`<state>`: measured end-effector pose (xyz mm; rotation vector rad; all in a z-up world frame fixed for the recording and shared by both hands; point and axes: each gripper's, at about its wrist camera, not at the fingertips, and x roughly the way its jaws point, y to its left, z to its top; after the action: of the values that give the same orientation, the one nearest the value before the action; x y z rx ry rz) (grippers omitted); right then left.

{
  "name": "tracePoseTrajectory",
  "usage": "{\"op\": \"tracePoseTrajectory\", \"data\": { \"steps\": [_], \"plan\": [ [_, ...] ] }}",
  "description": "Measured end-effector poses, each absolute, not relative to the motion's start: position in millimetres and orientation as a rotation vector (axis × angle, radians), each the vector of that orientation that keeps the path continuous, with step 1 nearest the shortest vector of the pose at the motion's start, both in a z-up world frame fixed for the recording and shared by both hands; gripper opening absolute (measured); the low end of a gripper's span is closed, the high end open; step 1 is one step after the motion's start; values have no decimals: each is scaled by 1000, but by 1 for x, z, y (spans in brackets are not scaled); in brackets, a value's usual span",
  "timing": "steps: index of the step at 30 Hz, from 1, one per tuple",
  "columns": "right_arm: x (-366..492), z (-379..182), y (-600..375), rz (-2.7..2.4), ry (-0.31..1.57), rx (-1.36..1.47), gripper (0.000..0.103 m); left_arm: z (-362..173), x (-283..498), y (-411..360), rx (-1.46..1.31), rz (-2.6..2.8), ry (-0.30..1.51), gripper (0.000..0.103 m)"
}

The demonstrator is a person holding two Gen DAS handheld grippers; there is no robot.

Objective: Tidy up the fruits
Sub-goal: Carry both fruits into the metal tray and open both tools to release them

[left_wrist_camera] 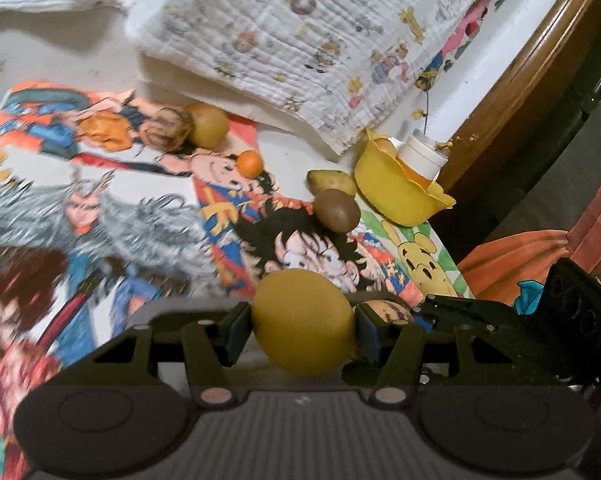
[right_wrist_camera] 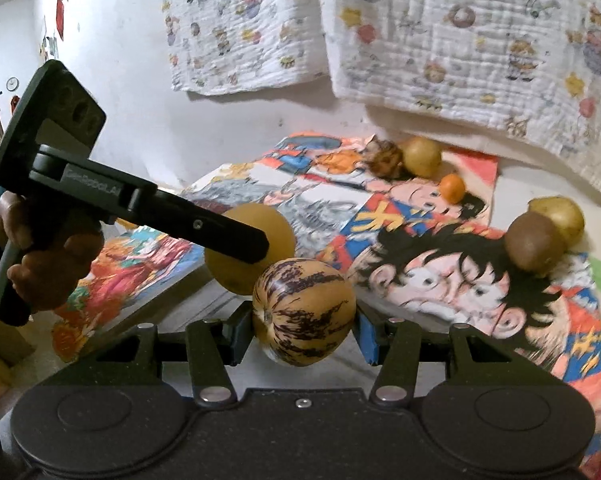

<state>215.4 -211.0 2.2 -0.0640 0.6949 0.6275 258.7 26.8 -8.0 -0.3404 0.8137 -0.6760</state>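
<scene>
My left gripper is shut on a plain yellow round fruit, held above the cartoon-print cloth. My right gripper is shut on a striped orange-and-brown melon. The left gripper and its yellow fruit show in the right wrist view just left of the melon. On the cloth lie a brown kiwi-like fruit, a small orange, a yellow-brown fruit beside a striped one, and a yellowish fruit next to a yellow bowl.
The yellow bowl holds a white-capped bottle and some fruit. A quilted white printed blanket hangs over the back. A wooden rim bounds the surface at the right. The right gripper's black body sits at the lower right.
</scene>
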Motion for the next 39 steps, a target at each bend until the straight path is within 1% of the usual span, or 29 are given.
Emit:
{"op": "tracePoseTrajectory", "data": {
  "steps": [10, 17, 35, 39],
  "plan": [
    [186, -11, -187, 601, 759, -34, 54, -11, 213, 57, -319, -594, 777, 60],
    [173, -17, -175, 558, 765, -27, 54, -11, 183, 60, -275, -486, 755, 60],
    [151, -24, -164, 385, 682, -73, 54, -17, 152, 37, -154, -318, 684, 61],
    [146, -30, -162, 368, 670, -104, 54, -18, 152, 36, -171, -309, 689, 61]
  ]
}}
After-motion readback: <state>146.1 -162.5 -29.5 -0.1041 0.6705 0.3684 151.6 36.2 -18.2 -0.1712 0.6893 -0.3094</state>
